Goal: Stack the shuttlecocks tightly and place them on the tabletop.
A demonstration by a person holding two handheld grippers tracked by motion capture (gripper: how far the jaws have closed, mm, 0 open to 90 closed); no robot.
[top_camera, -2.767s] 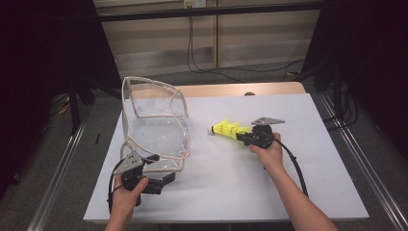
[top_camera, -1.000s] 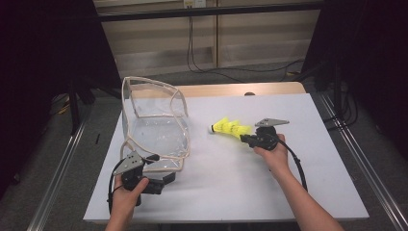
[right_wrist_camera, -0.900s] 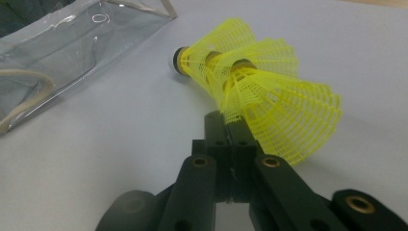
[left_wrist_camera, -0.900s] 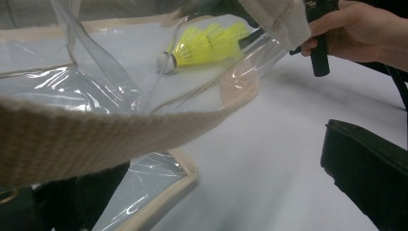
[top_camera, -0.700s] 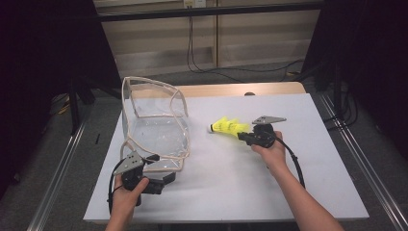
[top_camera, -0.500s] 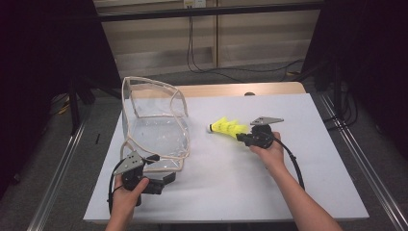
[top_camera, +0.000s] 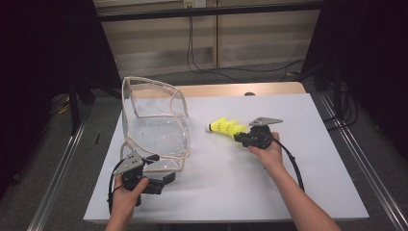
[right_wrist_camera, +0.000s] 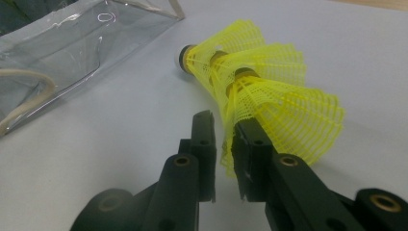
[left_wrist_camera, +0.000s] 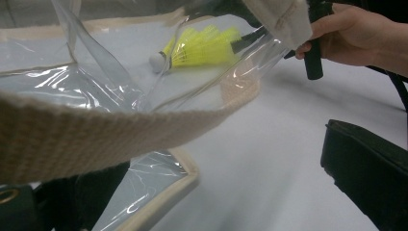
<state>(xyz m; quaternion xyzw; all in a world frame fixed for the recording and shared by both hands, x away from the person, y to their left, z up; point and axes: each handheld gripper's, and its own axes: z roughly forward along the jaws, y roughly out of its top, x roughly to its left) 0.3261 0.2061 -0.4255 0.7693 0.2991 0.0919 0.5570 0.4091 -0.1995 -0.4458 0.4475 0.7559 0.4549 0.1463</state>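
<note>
- Shuttlecocks [top_camera: 226, 127], yellow mesh and nested in a stack, carry no readable writing; they are above the white table [top_camera: 231, 183], beside the clear bag [top_camera: 154, 130].
- Right gripper [right_wrist_camera: 223, 144] pinches the stack's skirt edge.
- Left gripper [top_camera: 166, 179] clamps the bag's beige trim.

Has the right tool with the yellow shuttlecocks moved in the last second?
Yes. The right tool carried the shuttlecocks slightly left, toward the clear bag.

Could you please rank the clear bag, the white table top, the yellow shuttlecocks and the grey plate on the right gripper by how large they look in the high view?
1. White table top
2. Clear bag
3. Yellow shuttlecocks and grey plate on the right gripper: too alike to rank.
</note>
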